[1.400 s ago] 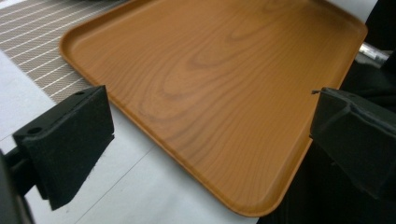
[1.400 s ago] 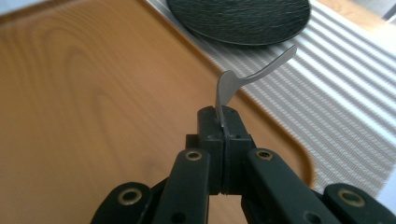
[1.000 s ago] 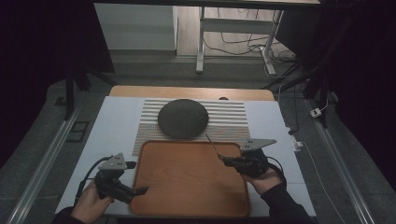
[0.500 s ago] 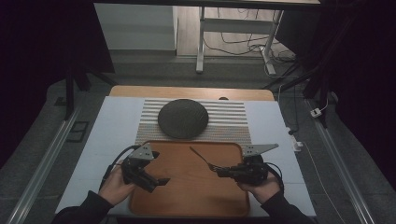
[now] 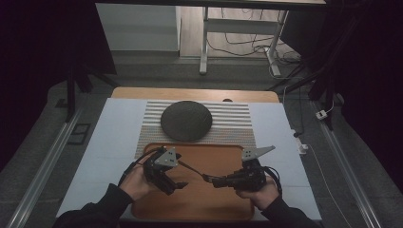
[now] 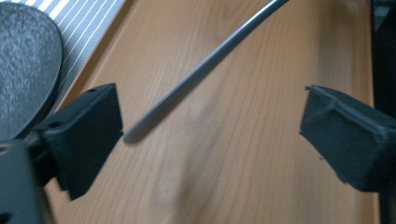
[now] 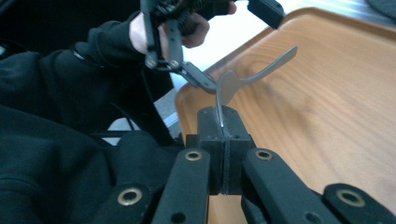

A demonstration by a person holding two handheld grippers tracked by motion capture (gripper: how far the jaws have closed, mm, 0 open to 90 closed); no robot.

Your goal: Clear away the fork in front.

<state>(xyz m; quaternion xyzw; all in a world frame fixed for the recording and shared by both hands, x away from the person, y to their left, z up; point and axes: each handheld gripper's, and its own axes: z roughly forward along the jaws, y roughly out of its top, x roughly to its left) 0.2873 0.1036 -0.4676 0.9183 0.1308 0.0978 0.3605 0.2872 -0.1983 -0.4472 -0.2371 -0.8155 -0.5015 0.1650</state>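
Spoon (image 7: 243, 80) clamped at bowel end by right gripper (image 5: 209, 180), jaws pressed together on it; handle pointed toward 10 o'clock over wooden tray (image 5: 223, 209). Left gripper (image 5: 181, 184) held w/ jaws spread apart, handle tip (image 6: 140, 130) seen btwn them, prob. untouched. Dark round plate (image 5: 186, 120) set on striped mat (image 5: 237, 123) at 12 o'clock.

Black long sleeves (image 5: 102, 209), black two-jaw grippers, grey three-cornered top plates (image 5: 167, 156), brass-ringed screw holes (image 7: 130, 195)
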